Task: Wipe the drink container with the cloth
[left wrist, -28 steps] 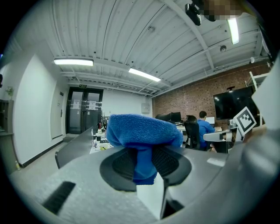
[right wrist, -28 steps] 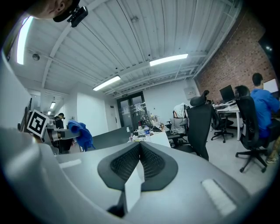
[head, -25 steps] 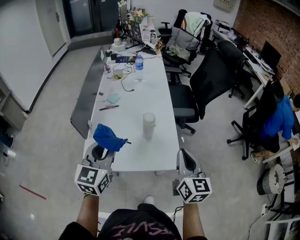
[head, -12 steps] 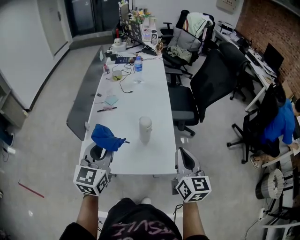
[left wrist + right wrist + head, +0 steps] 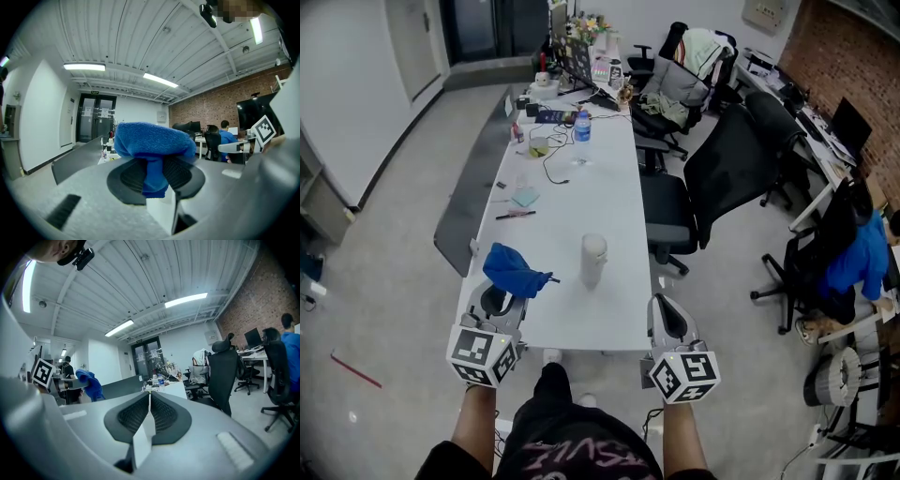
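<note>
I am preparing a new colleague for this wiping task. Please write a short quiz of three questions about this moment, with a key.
1. True or false: the left gripper is shut on the crumpled blue fabric cloth.
2. Multiple choice: the tall white cylindrical drink container is
A) upright on the long white table, with no gripper touching it
B) lying on its side on a black chair
C) on the grey floor
3. Fill in: the right gripper is shut and holds ____.
Key: 1 true; 2 A; 3 nothing.
</note>
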`<state>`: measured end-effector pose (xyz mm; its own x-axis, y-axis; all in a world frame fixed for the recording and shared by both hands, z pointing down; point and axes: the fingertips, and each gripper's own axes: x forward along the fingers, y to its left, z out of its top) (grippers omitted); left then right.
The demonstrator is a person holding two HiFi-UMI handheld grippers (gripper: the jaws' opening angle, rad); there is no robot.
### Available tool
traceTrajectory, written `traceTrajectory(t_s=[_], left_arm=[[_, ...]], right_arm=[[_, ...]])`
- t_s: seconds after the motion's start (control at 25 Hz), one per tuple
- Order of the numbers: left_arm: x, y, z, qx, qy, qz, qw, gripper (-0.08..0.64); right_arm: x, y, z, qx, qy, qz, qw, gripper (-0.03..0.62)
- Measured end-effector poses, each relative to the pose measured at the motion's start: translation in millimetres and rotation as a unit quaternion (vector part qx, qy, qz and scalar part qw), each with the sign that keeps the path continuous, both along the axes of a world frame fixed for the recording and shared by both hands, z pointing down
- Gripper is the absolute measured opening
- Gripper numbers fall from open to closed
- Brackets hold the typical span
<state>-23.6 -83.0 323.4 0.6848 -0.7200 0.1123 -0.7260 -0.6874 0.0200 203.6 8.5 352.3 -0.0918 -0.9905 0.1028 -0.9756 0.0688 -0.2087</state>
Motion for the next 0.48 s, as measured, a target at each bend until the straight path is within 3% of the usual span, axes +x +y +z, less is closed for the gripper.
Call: traceTrajectory(t_s=[0.48], left_arm=[[-3.2,-40.1,13.9,-0.018,-0.008,0.009,0.9998,0.097]], right_arm=[[-19.6,-49.6,8.7,-0.017,0.001,-0.022,1.0,0.098]])
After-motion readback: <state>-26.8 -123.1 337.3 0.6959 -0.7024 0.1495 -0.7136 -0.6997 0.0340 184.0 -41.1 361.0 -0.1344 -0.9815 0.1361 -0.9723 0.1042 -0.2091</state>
